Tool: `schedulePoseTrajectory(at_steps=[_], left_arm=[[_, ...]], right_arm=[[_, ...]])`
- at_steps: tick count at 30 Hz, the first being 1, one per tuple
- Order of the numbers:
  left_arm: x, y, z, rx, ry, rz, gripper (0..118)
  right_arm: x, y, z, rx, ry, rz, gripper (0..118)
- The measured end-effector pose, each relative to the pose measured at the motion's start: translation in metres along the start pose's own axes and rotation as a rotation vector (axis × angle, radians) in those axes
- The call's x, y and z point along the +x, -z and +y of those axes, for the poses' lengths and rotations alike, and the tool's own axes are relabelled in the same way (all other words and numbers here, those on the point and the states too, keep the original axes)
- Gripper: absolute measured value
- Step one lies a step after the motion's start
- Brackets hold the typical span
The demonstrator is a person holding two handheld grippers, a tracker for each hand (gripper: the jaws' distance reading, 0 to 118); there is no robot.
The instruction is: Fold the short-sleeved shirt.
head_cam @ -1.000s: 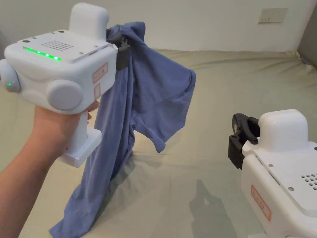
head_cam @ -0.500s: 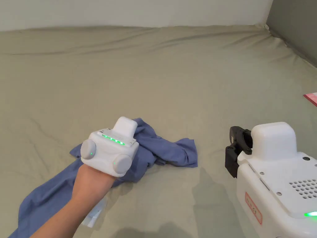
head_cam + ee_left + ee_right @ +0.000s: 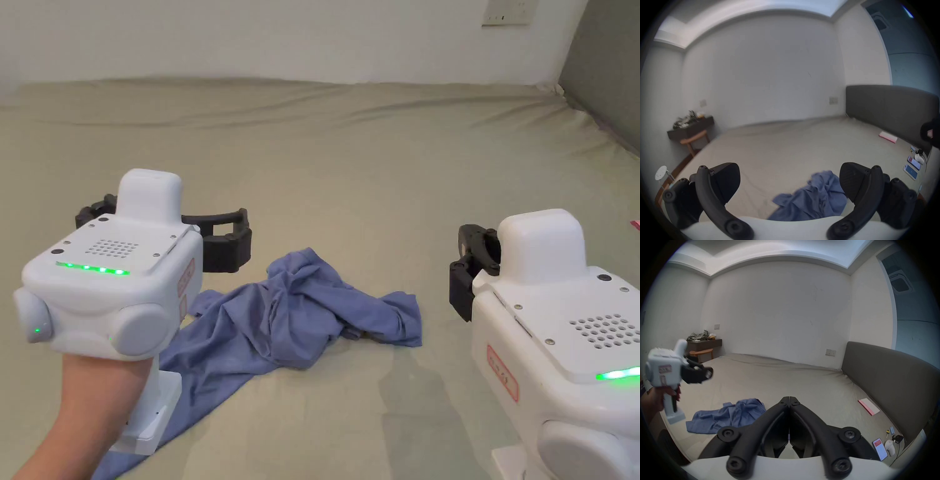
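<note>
Two grippers hover above the bed [image 3: 375, 162], neither touching the shirt [image 3: 294, 319]. That shirt lies crumpled on the sheet between them, nearer the left gripper [image 3: 789, 181], whose jaws stand wide apart and empty. Jaws of the right gripper [image 3: 789, 400] are pressed together on nothing. Step in hand, as judged: spreading, since no fold is made yet. Next move calls for opening the right jaws, pinching two edges such as the shoulders, and drawing the cloth flat.
</note>
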State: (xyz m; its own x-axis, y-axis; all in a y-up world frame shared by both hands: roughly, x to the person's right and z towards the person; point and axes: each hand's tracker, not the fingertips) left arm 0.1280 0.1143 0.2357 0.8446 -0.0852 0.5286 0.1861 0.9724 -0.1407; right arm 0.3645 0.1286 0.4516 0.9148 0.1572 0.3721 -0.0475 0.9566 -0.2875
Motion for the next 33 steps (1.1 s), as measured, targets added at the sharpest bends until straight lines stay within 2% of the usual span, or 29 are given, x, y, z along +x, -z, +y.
schedulePoseTrajectory(at_steps=[3, 4, 5, 7, 8, 9, 13, 19, 24, 30, 32, 33], left_arm=[[-0.016, -0.047, 0.016, 0.047, 0.012, 0.081, 115], [-0.02, -0.061, 0.017, 0.071, 0.013, 0.111, 110], [-0.023, -0.074, 0.017, 0.096, 0.013, 0.134, 99], [-0.026, -0.101, 0.017, 0.156, 0.028, 0.179, 38], [-0.027, -0.113, 0.014, 0.159, 0.032, 0.208, 14], [-0.028, -0.121, 0.012, 0.164, 0.028, 0.234, 5], [-0.027, -0.145, -0.003, 0.171, 0.021, 0.25, 0], [-0.03, -0.151, -0.03, 0.094, 0.034, 0.256, 0], [-0.039, -0.13, -0.063, -0.094, 0.016, 0.196, 0], [-0.051, -0.079, -0.139, -0.443, -0.003, 0.169, 0], [-0.055, -0.062, -0.166, -0.552, -0.026, 0.16, 17], [-0.059, -0.055, -0.176, -0.587, -0.055, 0.15, 49]], right_arm=[[-0.014, -0.007, 0.013, 0.035, -0.015, 0.023, 2], [-0.019, -0.009, 0.016, 0.049, -0.019, 0.034, 2], [-0.025, -0.012, 0.019, 0.061, -0.024, 0.04, 2], [-0.037, -0.018, 0.023, 0.089, -0.037, 0.055, 2], [-0.043, -0.02, 0.025, 0.101, -0.04, 0.064, 2], [-0.049, -0.022, 0.025, 0.111, -0.042, 0.072, 2], [-0.069, -0.028, 0.023, 0.138, -0.049, 0.099, 2], [-0.09, -0.028, 0.013, 0.117, -0.073, 0.142, 2], [-0.093, -0.022, 0.006, 0.087, -0.095, 0.157, 2], [-0.084, -0.006, -0.008, 0.039, -0.099, 0.147, 2], [-0.08, 0.001, -0.014, 0.014, -0.1, 0.137, 2], [-0.078, 0.005, -0.017, 0.003, -0.099, 0.133, 2]])
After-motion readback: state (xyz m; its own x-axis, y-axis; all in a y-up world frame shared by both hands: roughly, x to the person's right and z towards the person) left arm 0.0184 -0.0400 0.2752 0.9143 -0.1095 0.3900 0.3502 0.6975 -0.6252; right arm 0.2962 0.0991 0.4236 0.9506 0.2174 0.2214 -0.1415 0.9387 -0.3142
